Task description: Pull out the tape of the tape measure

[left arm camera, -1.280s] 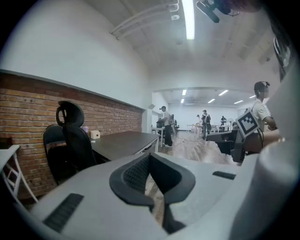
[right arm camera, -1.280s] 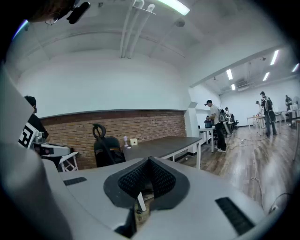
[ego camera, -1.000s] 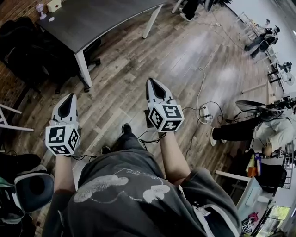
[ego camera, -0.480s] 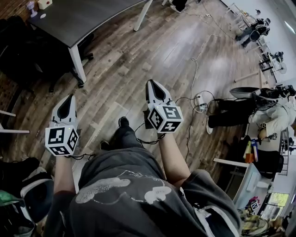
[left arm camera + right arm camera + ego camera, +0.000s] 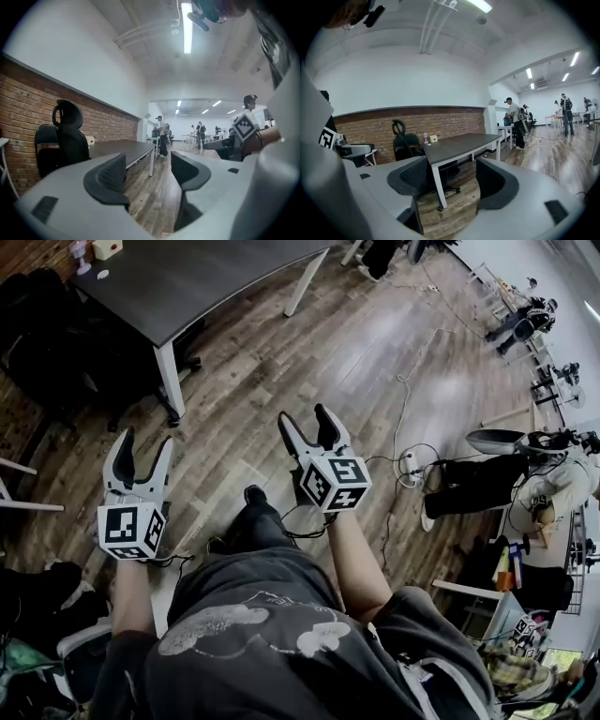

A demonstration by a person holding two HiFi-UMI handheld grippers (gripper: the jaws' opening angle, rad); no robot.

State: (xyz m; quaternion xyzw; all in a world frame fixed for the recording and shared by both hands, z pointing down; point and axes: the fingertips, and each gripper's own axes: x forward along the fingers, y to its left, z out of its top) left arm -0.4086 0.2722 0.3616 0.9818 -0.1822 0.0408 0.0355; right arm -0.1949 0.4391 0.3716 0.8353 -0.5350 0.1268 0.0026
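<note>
I see no tape measure in any view. My left gripper [image 5: 145, 440] is held over the wooden floor at the left, pointing toward the dark grey table [image 5: 187, 287]. Its jaws have just been opening and stand open with nothing between them, as the left gripper view [image 5: 149, 168] also shows. My right gripper [image 5: 304, 416] is held beside it to the right, its jaws likewise just opened and empty [image 5: 452, 180]. A small beige box [image 5: 108, 247] and other small items sit at the table's far corner, too small to identify.
A black office chair [image 5: 56, 343] stands left of the table. Cables and a power strip [image 5: 412, 465] lie on the floor at the right. A seated person [image 5: 534, 488] is at the right edge. Other people stand far off [image 5: 161, 136].
Both grippers' jaws have gone from shut to open. Both hands have shifted a little over the floor toward the table.
</note>
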